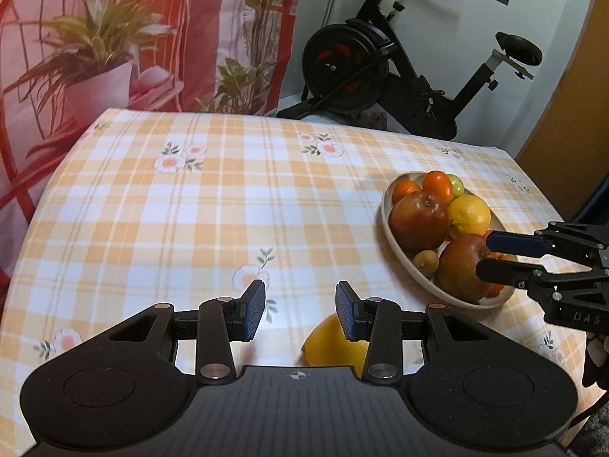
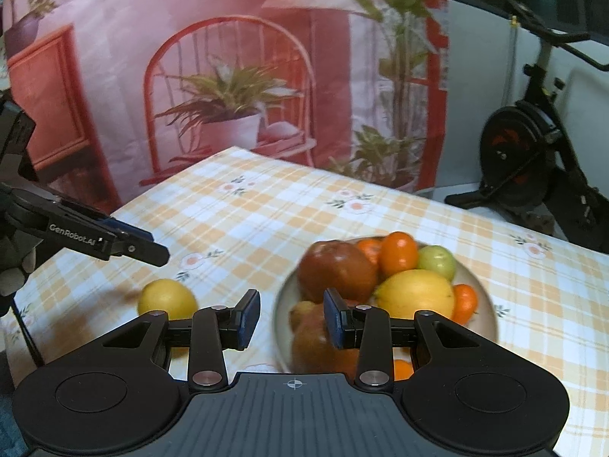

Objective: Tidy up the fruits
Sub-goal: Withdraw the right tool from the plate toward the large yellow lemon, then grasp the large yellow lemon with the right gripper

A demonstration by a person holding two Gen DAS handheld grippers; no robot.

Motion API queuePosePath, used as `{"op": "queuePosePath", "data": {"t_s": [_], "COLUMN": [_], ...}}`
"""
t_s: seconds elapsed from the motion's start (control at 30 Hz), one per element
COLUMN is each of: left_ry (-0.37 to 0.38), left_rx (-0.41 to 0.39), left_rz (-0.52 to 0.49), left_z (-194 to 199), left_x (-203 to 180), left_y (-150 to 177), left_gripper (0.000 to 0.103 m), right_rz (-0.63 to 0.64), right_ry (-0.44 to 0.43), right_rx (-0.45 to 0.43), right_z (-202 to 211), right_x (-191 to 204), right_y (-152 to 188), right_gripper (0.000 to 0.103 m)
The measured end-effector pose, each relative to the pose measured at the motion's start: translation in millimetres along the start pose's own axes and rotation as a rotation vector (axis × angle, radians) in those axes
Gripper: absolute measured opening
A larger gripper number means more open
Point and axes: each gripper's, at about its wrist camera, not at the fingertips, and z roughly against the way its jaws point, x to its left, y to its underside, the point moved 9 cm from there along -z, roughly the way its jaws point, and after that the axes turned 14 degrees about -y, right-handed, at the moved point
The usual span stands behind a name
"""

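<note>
A beige plate [image 1: 388, 224] [image 2: 483, 312] on the checked tablecloth holds two red apples [image 1: 418, 219], a lemon [image 1: 470, 215] [image 2: 416, 293], several small oranges, a green fruit [image 2: 437, 261] and a kiwi [image 1: 426, 262]. A loose yellow lemon [image 1: 331, 346] [image 2: 167, 299] lies on the cloth left of the plate. My left gripper [image 1: 300, 310] is open and empty, above that lemon. My right gripper [image 2: 291, 318] is open and empty, over the plate's near edge by the front apple [image 2: 312, 339]; it also shows in the left wrist view [image 1: 485, 255].
The table [image 1: 190, 209] has a yellow and white checked cloth with flowers. A printed backdrop [image 2: 228, 76] hangs behind it. An exercise bike [image 1: 380, 64] stands beyond the far edge. An orange door [image 1: 563, 133] is at the right.
</note>
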Motion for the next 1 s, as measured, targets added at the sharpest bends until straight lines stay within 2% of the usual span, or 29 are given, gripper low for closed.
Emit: {"op": "queuePosePath", "data": {"t_s": [0.67,1.0], "left_ry": [0.047,0.100], "left_rx": [-0.007,-0.011], "left_rz": [0.075,0.130], "left_z": [-4,-4], "left_x": [17,17], "left_y": [14,17], "left_gripper": [0.043,0.043], "right_rz": [0.070,0.116], "right_ry": [-0.067,-0.109], "right_rx": [0.169,0.239], "right_z": [-40,-59], "right_x": [38,56], "right_y": [13,21], "right_gripper": [0.036,0.040]}}
